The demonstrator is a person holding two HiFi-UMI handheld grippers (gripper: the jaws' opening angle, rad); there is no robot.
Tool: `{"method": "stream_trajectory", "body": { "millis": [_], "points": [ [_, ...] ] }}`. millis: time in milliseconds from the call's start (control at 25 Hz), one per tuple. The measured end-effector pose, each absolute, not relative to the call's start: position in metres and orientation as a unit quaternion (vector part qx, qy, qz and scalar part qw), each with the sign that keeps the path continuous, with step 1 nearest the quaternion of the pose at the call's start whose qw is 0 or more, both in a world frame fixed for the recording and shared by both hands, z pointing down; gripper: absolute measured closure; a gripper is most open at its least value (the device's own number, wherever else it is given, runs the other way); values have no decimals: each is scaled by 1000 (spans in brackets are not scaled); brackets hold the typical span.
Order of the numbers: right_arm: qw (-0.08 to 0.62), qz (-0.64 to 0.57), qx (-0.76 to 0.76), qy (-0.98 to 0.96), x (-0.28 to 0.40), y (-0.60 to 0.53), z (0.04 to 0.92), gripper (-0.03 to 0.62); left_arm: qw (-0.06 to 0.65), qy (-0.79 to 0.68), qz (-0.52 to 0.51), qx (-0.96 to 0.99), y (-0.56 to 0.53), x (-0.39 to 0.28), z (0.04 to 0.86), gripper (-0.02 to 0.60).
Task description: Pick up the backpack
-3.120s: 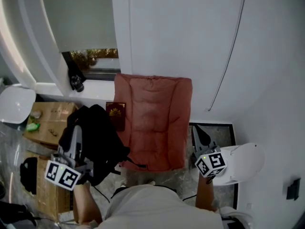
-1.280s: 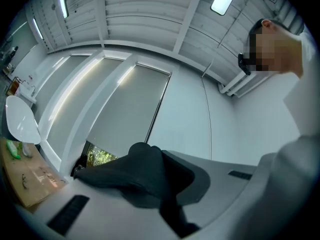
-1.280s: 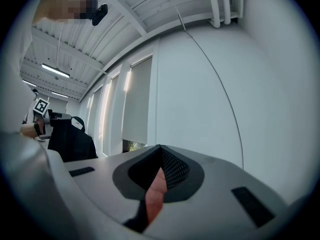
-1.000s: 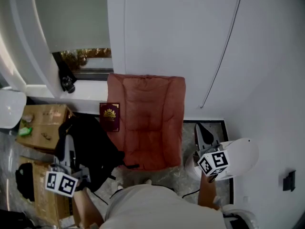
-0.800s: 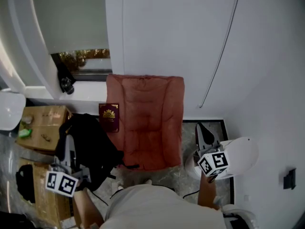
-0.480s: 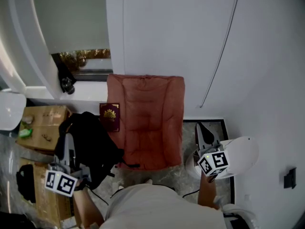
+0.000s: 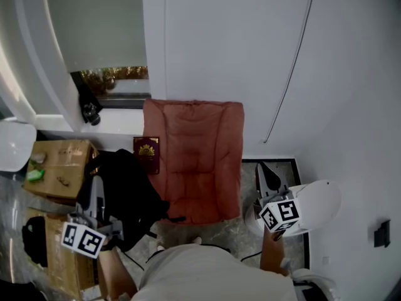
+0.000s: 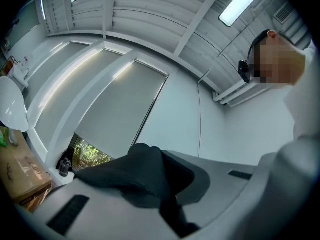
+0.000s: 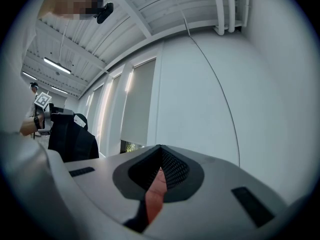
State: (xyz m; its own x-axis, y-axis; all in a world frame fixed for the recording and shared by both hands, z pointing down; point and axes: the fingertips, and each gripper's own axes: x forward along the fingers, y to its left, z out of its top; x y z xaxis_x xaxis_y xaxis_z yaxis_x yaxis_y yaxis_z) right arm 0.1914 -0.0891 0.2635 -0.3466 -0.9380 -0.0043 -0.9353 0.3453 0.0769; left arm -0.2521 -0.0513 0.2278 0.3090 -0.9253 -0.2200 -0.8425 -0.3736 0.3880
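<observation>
The head view looks steeply down from above the person onto the floor (image 7: 219,231); each gripper view sits close behind its own fingers (image 8: 240,184), facing about level or a little upward; all three share the white wall (image 7: 250,55), the window (image 7: 116,80) and the backpack (image 7: 122,190).

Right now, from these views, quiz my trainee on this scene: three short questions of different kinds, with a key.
1. Pick one: the left gripper is shut on A) a maroon book, B) the black backpack, C) a cardboard box.
2. True or false: the right gripper has its jaws wide apart.
3. Fill in: in the head view, the backpack is to the ___ of the pink cushion.
Key: 1 B. 2 False; the jaws meet, with nothing between them. 3 Left.
</observation>
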Motion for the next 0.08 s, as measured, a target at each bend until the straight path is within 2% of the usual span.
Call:
{"method": "stream_trajectory", "body": {
  "millis": [80],
  "points": [
    [20,-31,572,-819,189,-88,264,574,104,-547,-204,805,-51,-252,230,554]
  ]
}}
